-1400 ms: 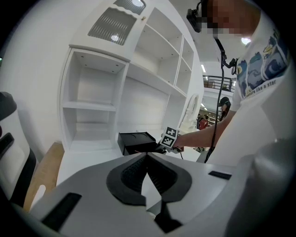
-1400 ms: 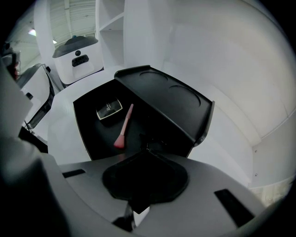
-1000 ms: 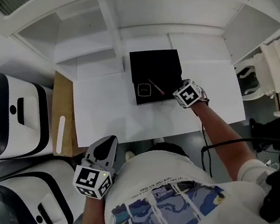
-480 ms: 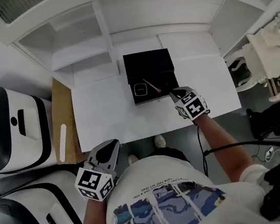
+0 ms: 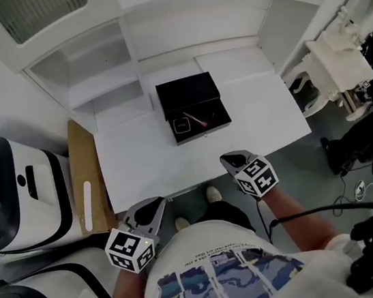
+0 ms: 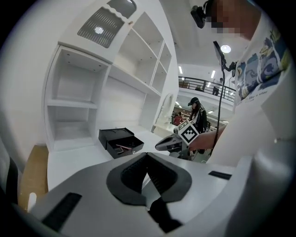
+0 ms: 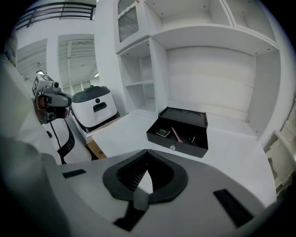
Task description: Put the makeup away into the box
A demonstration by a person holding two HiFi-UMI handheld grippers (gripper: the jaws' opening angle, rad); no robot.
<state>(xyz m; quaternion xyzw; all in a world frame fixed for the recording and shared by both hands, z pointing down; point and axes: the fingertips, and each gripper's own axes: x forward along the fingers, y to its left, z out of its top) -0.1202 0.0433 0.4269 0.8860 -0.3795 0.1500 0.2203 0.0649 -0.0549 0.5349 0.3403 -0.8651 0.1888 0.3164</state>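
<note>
— By the front edge of the worktop (image 5: 265, 123), what are the fingers (image 7: 127, 178) doing?
— On the right gripper (image 5: 233, 160) they're pressed together, holding nothing. The left gripper (image 5: 151, 209) is closed and empty too.
— And the makeup?
— A pink stick (image 5: 199, 117) and a small case (image 5: 182, 125) lie inside the open black box (image 5: 188, 95), well apart from both grippers.

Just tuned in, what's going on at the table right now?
A person stands at the white table with a gripper in each hand. The black box sits open on it, with a pink stick and a small compact inside. The left gripper and right gripper are both shut and empty, held off the table's near edge.
</note>
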